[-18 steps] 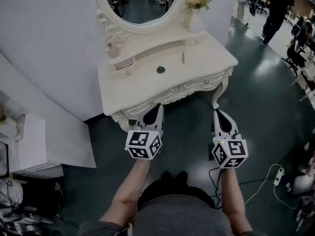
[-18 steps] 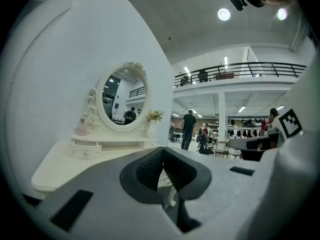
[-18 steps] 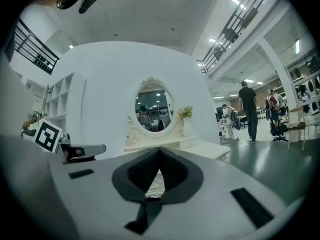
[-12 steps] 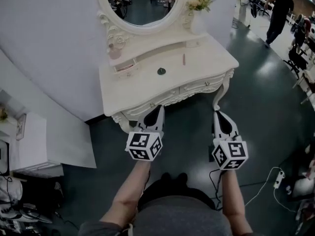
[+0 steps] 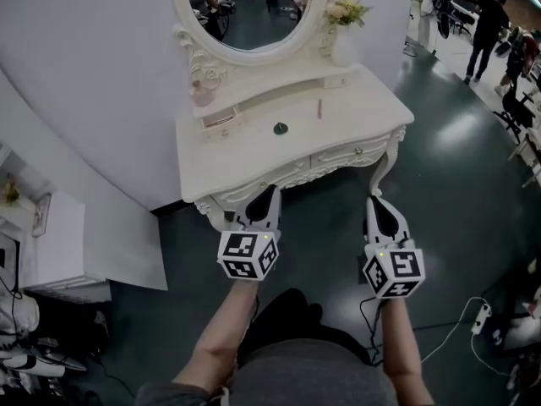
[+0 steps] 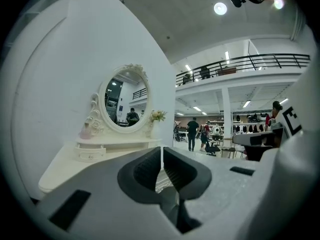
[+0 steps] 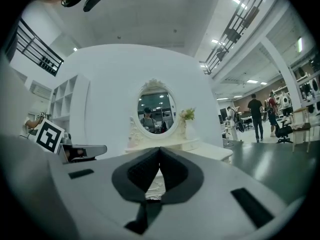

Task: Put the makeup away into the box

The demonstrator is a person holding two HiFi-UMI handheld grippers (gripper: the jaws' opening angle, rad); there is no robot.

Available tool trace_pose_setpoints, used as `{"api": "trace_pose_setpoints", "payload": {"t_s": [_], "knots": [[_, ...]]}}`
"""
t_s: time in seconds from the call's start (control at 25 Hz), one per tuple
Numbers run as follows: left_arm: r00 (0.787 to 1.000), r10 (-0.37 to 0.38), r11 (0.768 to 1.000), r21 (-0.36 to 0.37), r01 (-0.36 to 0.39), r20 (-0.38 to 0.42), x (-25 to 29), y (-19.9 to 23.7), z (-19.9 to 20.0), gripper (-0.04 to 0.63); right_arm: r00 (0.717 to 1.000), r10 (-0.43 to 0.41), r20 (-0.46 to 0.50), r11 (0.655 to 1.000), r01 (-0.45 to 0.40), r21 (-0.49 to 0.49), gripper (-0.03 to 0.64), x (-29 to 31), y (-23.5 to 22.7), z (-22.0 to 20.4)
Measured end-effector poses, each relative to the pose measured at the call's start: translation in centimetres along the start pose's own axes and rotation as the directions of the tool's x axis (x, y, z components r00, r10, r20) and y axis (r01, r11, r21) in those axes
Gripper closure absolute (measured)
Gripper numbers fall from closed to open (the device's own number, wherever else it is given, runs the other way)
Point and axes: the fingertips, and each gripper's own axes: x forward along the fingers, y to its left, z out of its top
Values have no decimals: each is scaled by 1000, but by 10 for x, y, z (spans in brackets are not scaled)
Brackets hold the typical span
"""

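A white dressing table [image 5: 254,155] stands ahead by the wall. On its top lie a small dark round item [image 5: 281,128] and a thin pink stick [image 5: 319,108]. At the back left of the top sits a small white drawer box [image 5: 221,118], also in the left gripper view [image 6: 90,153], with a pink bottle [image 5: 203,92] on the shelf above it. My left gripper [image 5: 264,195] and right gripper [image 5: 375,203] are held level, side by side, short of the table's front edge. Both are shut and empty, as their own views show [image 6: 161,151] [image 7: 159,152].
An oval mirror [image 5: 249,11] and a vase of flowers [image 5: 342,25] rise at the table's back. White shelving [image 5: 51,244] stands at the left, cables and a power strip [image 5: 483,315] lie on the dark floor at the right. People [image 5: 489,25] walk far right.
The table sits slightly lower and further right in the picture as the head camera shifts. Both grippers keep their shut stance before it. A person in the background has walked on.
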Motion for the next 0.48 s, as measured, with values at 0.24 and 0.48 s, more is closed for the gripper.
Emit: {"api": "trace_pose_setpoints", "payload": {"t_s": [0.24,0.48], "knots": [[1000,6,1000,5,-6,-15,15,10,-4,558,1000,-3,-6,1000,3,17,612,12,-8,-4],[1000,22,1000,5,-22,-16,53,30,-3,504,1000,-23,-20,1000,24,18,612,40,-24,-5]]}}
